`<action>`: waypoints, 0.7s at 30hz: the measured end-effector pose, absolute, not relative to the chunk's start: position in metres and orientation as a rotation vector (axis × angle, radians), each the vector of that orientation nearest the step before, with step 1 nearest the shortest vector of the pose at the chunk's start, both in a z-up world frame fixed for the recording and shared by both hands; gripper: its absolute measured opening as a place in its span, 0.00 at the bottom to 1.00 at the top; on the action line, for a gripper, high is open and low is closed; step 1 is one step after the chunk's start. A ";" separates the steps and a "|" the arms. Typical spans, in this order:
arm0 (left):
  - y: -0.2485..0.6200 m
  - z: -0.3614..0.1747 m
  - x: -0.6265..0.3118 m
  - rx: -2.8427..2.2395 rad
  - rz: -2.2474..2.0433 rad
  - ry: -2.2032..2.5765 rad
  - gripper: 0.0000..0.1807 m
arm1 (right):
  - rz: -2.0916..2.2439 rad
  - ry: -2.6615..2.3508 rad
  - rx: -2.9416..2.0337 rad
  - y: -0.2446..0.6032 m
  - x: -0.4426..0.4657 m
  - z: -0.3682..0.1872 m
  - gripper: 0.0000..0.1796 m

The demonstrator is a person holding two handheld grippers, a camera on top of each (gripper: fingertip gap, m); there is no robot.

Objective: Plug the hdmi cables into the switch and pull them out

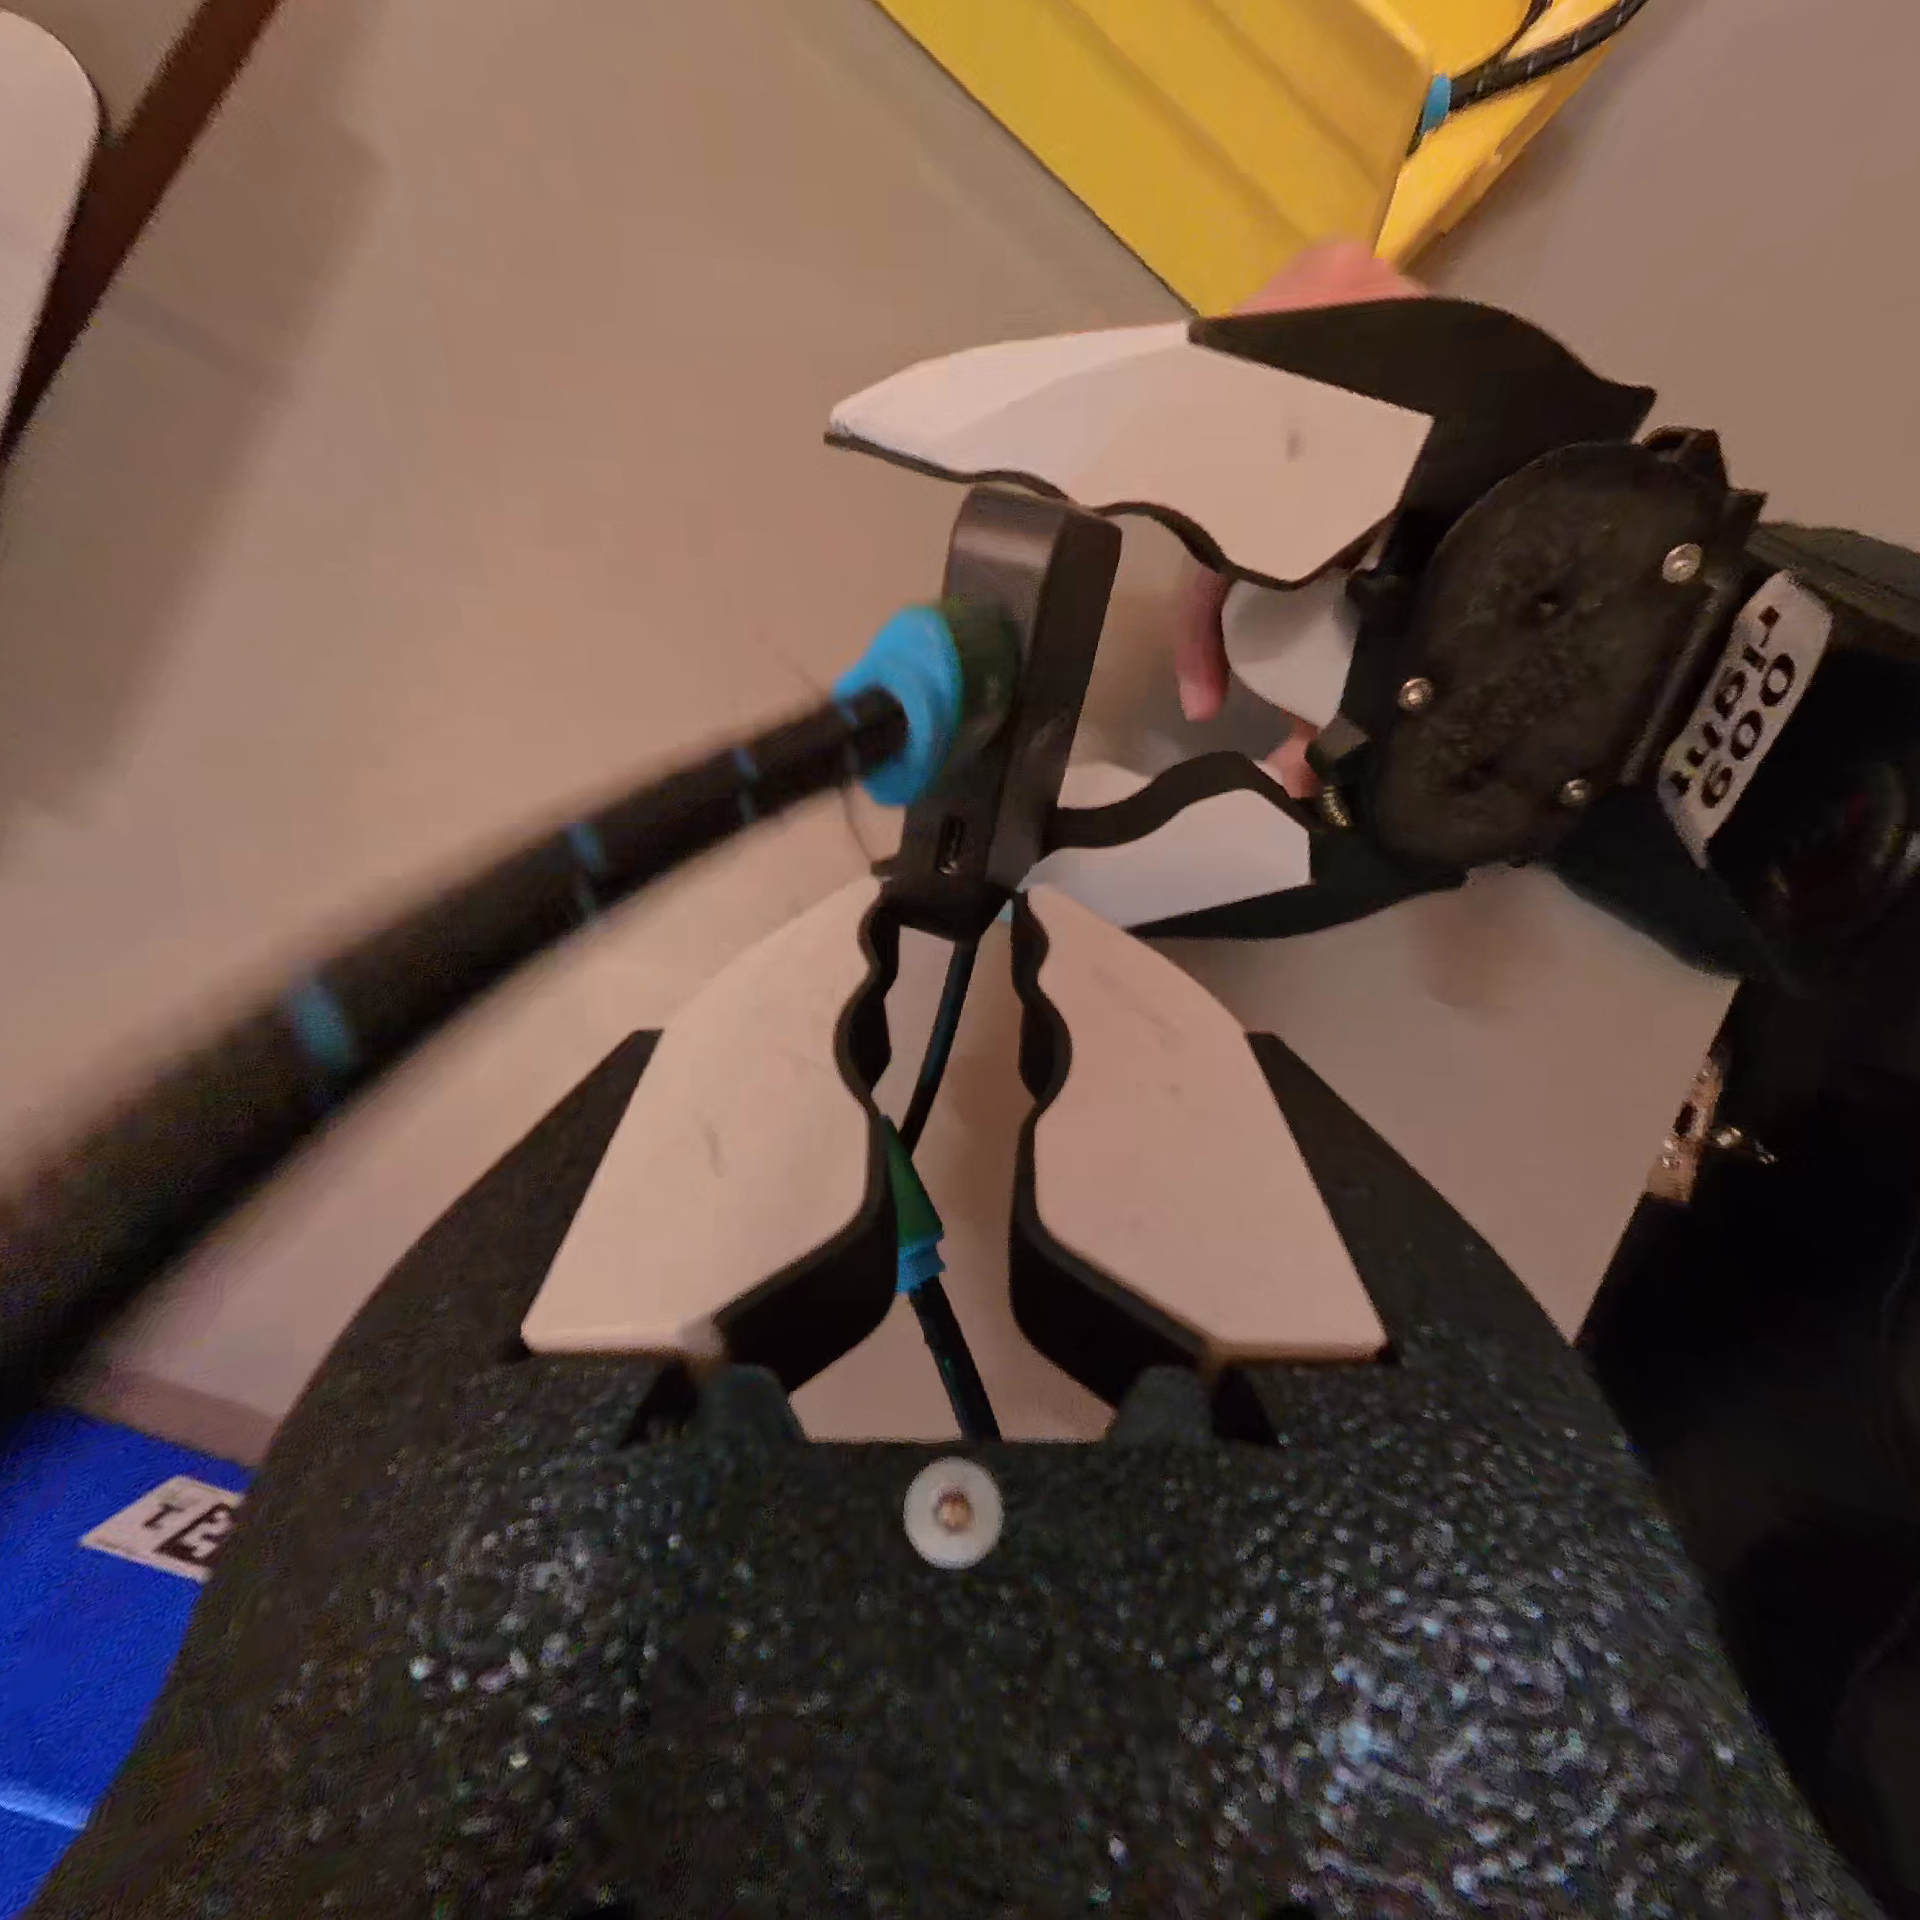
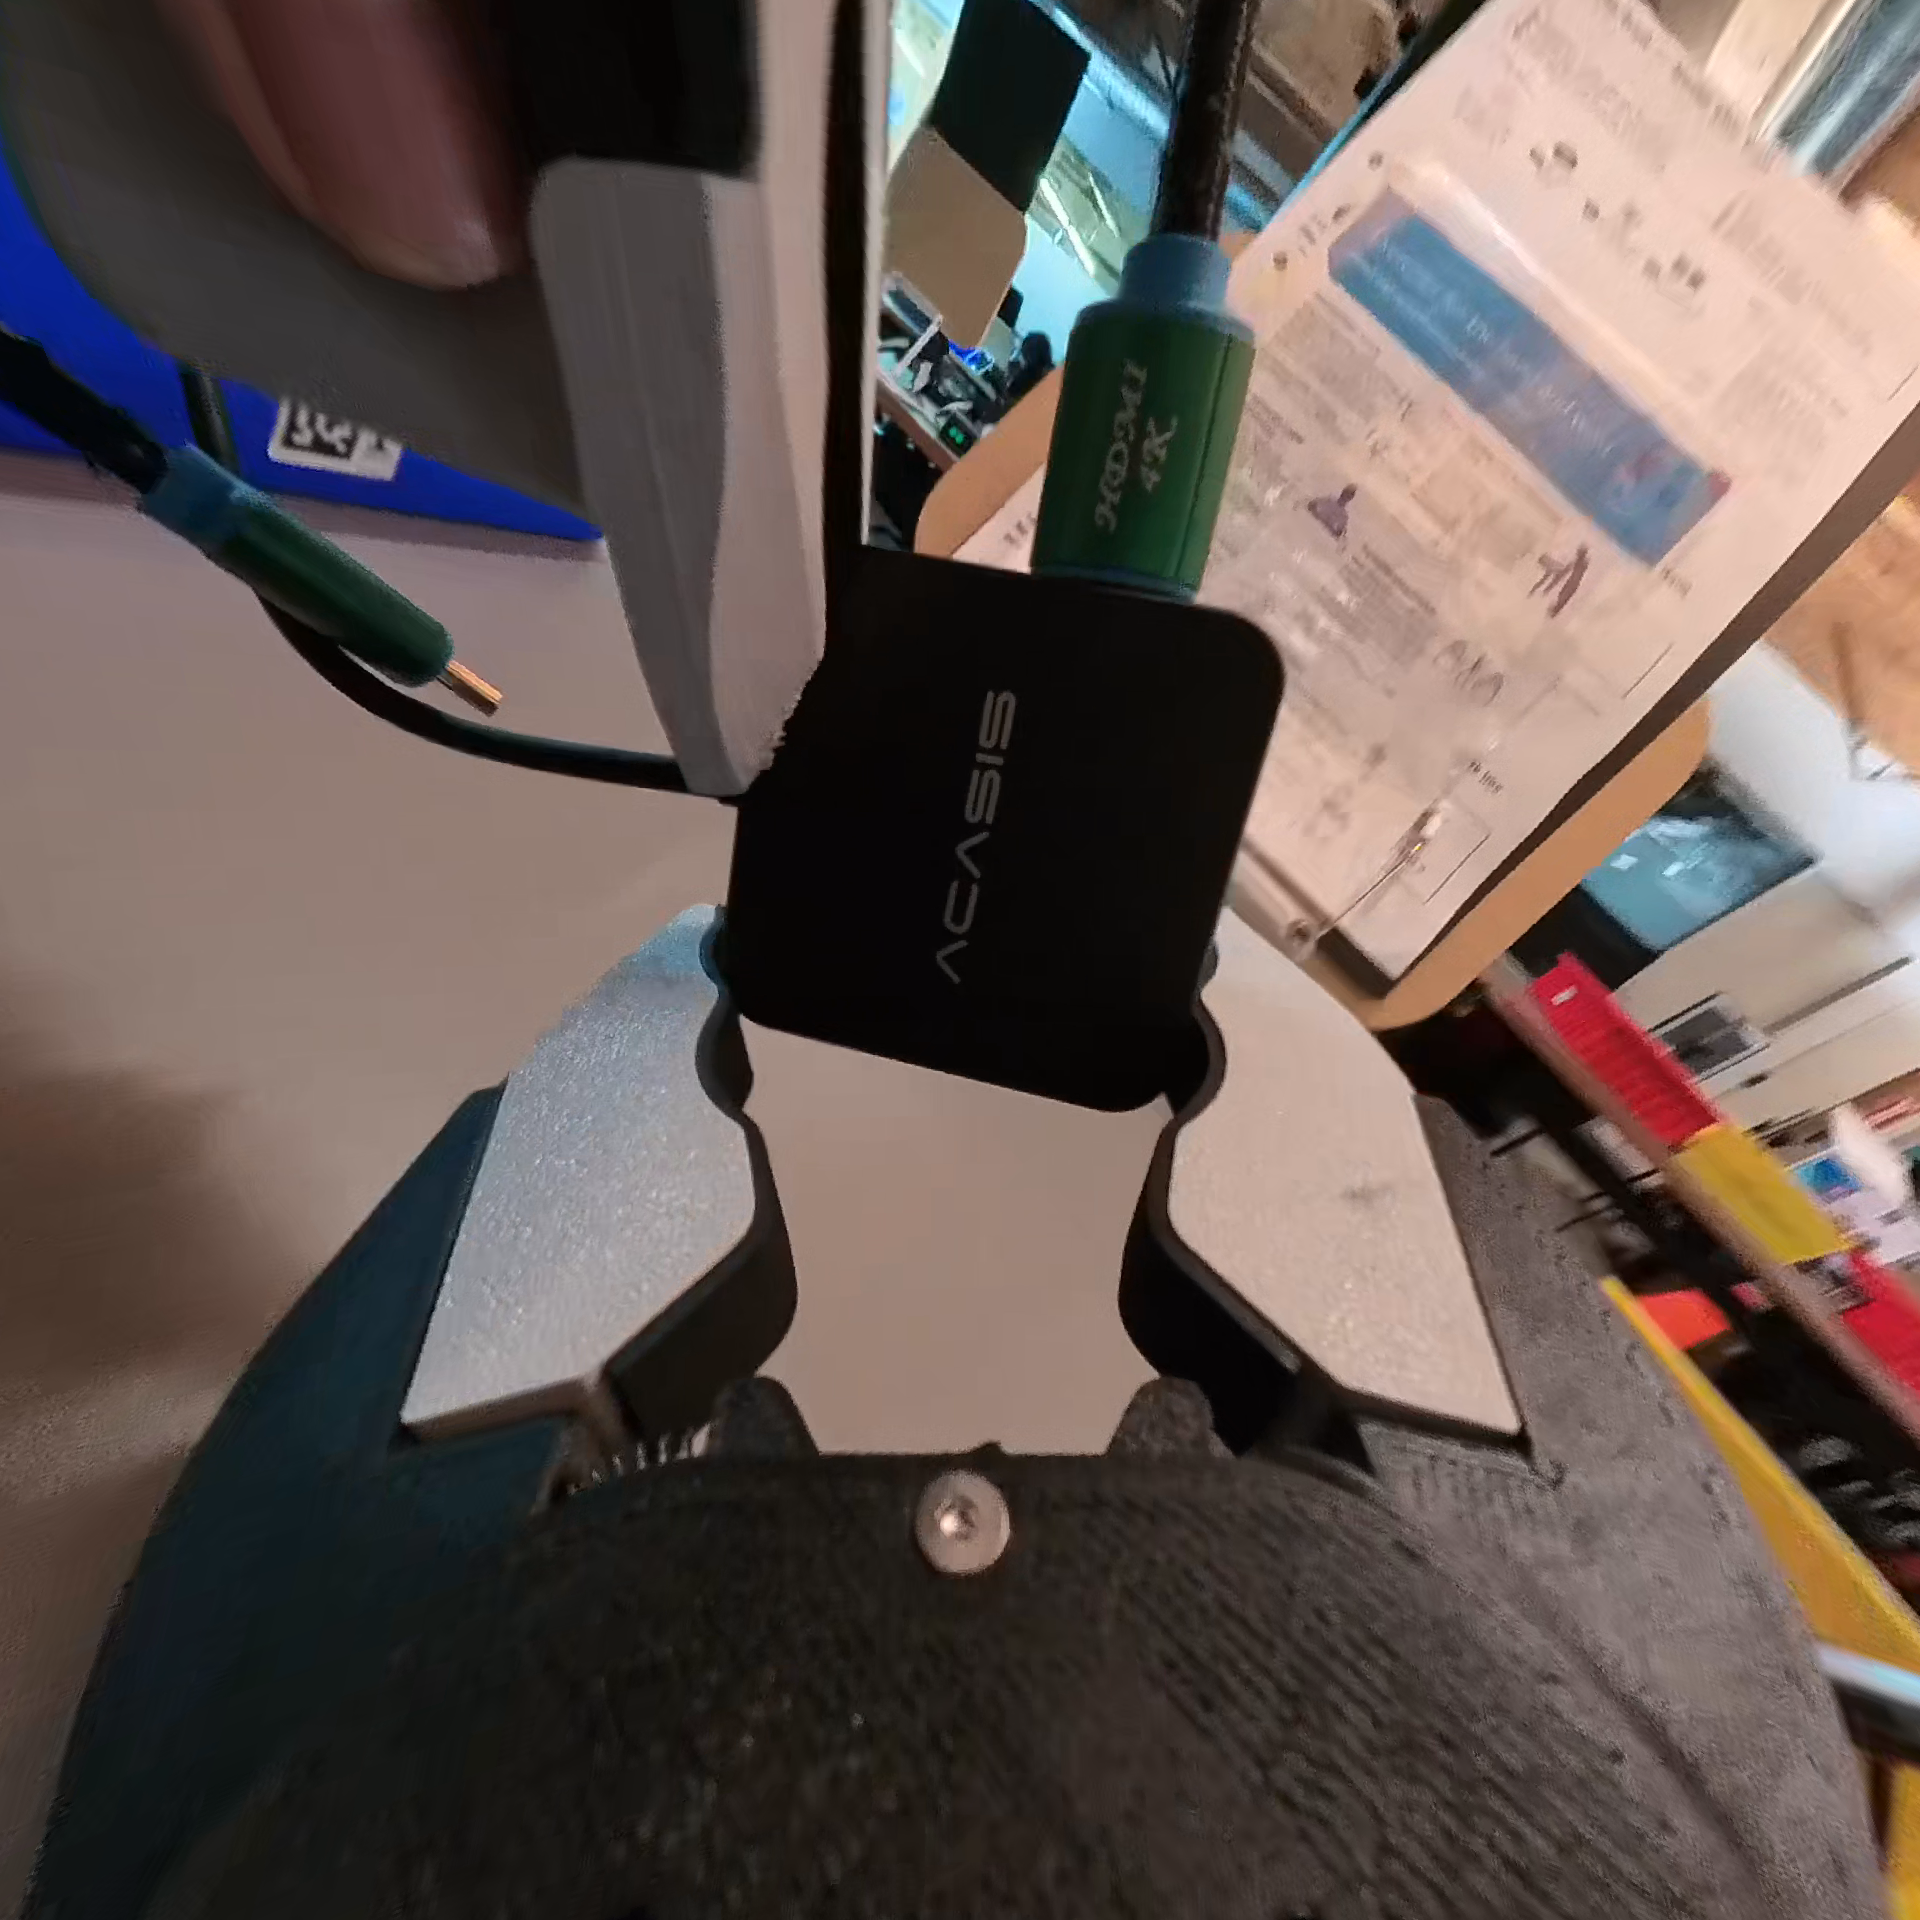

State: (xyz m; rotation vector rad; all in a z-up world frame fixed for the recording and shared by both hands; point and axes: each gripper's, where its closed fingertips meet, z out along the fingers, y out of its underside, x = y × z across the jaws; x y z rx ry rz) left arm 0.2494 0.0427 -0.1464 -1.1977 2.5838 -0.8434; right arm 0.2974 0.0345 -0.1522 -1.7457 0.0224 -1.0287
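Observation:
The black switch [image 2: 997, 831] is held off the grey table [image 1: 468, 416]. My right gripper [image 2: 961, 977] is shut on its two side edges. A green HDMI plug [image 2: 1143, 468] with a braided black cable [image 1: 436, 966] sits in one port of the switch [image 1: 1029, 675]. My left gripper [image 1: 951, 914] is closed on the switch's lower end, where a thin black cable [image 1: 940, 1029] comes out. That thin cable ends in a small green plug [image 2: 343, 613] with a gold tip, which hangs loose. In the left wrist view the right gripper [image 1: 997, 665] reaches in from the right.
A yellow bin [image 1: 1247, 135] stands at the far side of the table and a blue bin [image 1: 83, 1558] at the near left. A board bearing a printed poster [image 2: 1507, 468] and cluttered shelves [image 2: 1662, 1091] lie beyond the switch.

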 end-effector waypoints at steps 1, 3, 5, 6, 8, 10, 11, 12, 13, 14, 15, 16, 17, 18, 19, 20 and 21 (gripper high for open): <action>0.042 -0.144 0.253 -1.186 -0.874 2.556 0.12 | -0.978 0.067 -1.749 0.035 0.298 -0.153 0.45; 0.038 -0.135 0.257 -1.172 -0.962 2.501 0.16 | -0.924 0.111 -1.770 0.037 0.297 -0.158 0.44; 0.033 -0.125 0.260 -1.165 -1.031 2.452 0.21 | -0.922 0.133 -1.778 0.038 0.297 -0.160 0.44; 0.032 -0.120 0.262 -1.169 -1.054 2.414 0.21 | -0.914 0.161 -1.793 0.038 0.299 -0.163 0.44; 0.022 -0.109 0.262 -1.158 -1.104 2.343 0.23 | -0.915 0.212 -1.799 0.035 0.303 -0.164 0.44; 0.005 -0.102 0.256 -1.135 -1.143 2.321 0.24 | -0.929 0.260 -1.802 0.030 0.310 -0.165 0.44; -0.003 -0.100 0.254 -1.142 -1.149 2.303 0.25 | -0.928 0.278 -1.799 0.028 0.313 -0.165 0.44; -0.008 -0.098 0.254 -1.159 -1.145 2.281 0.25 | -0.927 0.294 -1.800 0.025 0.315 -0.165 0.44; -0.012 -0.096 0.253 -1.174 -1.144 2.267 0.21 | -0.920 0.310 -1.798 0.022 0.318 -0.165 0.44; -0.013 -0.095 0.251 -1.174 -1.131 2.262 0.22 | -0.902 0.324 -1.791 0.020 0.319 -0.165 0.44; -0.011 -0.095 0.250 -1.162 -1.084 2.265 0.24 | -0.884 0.345 -1.792 0.017 0.321 -0.165 0.44; -0.006 -0.097 0.249 -1.149 -0.999 2.272 0.28 | -0.868 0.369 -1.808 0.013 0.323 -0.167 0.44; -0.002 -0.098 0.247 -1.130 -0.915 2.278 0.34 | -0.856 0.393 -1.810 0.010 0.327 -0.168 0.44; -0.002 -0.097 0.243 -1.095 -0.868 2.289 0.35 | -0.839 0.419 -1.801 0.007 0.330 -0.168 0.44; -0.005 -0.096 0.236 -1.054 -0.861 2.315 0.35 | -0.814 0.448 -1.800 0.005 0.333 -0.169 0.44; -0.012 -0.095 0.226 -1.016 -0.890 2.348 0.35 | -0.776 0.478 -1.798 0.003 0.335 -0.171 0.44; -0.021 -0.092 0.215 -0.968 -0.952 2.374 0.34 | -0.732 0.509 -1.776 0.002 0.336 -0.171 0.43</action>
